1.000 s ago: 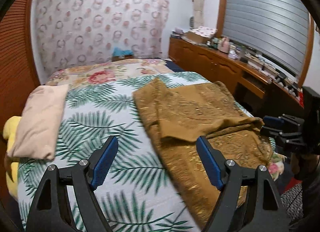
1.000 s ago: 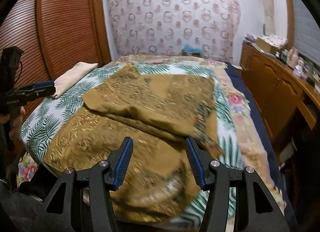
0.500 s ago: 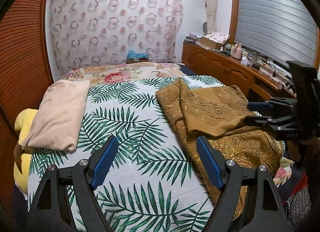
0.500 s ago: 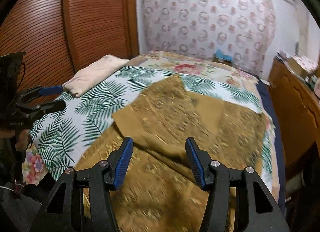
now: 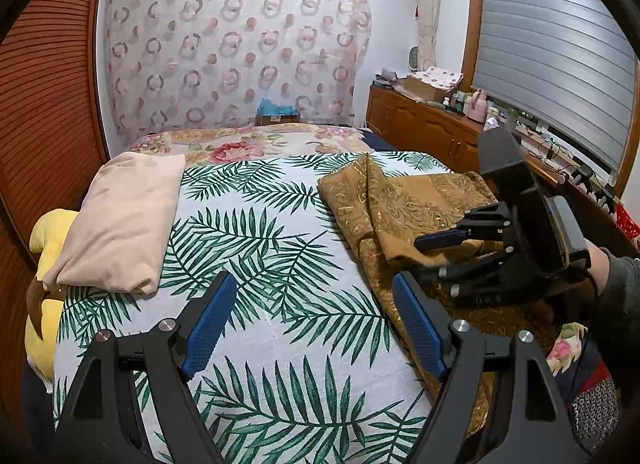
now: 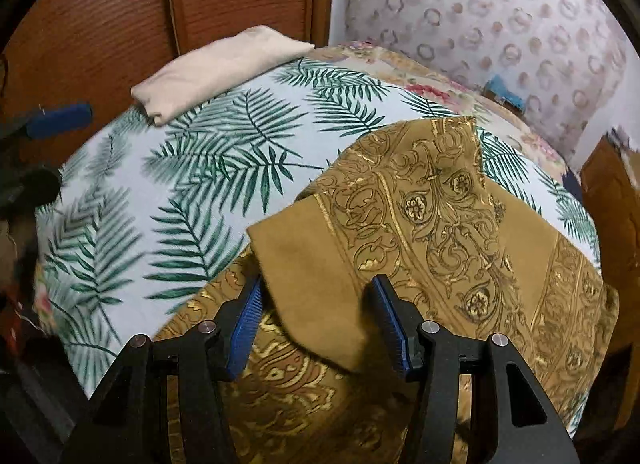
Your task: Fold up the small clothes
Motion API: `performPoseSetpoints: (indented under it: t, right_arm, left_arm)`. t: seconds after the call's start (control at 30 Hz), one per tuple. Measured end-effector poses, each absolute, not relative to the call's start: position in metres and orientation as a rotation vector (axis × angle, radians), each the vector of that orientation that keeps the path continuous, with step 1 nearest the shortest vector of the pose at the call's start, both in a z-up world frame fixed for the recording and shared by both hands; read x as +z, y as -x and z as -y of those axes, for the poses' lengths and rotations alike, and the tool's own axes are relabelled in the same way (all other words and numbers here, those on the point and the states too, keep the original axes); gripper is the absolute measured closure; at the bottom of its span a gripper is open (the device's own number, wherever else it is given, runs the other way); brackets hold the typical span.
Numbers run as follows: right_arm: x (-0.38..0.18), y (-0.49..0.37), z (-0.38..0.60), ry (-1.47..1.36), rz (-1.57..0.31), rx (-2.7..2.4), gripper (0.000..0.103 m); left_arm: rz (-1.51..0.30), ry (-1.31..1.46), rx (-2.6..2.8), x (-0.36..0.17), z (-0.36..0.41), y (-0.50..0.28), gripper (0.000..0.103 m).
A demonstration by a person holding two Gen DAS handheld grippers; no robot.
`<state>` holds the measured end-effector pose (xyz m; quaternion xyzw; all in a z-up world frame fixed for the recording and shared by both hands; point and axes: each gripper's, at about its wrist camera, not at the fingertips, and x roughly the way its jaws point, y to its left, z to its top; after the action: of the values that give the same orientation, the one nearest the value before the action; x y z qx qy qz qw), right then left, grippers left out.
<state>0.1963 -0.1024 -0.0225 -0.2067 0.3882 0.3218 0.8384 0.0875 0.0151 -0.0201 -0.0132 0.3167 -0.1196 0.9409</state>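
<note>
Golden-brown patterned cloth (image 6: 440, 224) lying partly folded on the palm-leaf bedspread (image 5: 280, 264). Right gripper (image 6: 316, 320) just closing around its folded corner, pads not yet pressing. Left gripper (image 5: 308, 328) wide, empty, over bare bedspread beside the cloth.

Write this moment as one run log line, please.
left claw: open, empty | right claw: closing around cloth fold, not yet pinched | pillow: untouched

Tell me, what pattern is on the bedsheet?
Green palm leaves on white bedsheet; the left wrist view shows it best.
</note>
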Motion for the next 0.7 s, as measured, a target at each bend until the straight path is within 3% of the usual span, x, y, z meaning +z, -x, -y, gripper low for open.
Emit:
performPoseSetpoints:
  t: [0.1, 0.7]
  right_arm:
    - [-0.014, -0.196, 0.106, 0.409, -0.788, 0.683, 0.098]
    - [0.051, -0.271, 0.246, 0.224, -0.663, 0.284, 0.1]
  left_arm:
    - [-0.651, 0.032, -0.253, -0.022, -0.015, -0.087, 0.022]
    - [-0.672, 0.025, -0.286, -0.03, -0.002, -0.087, 0.022]
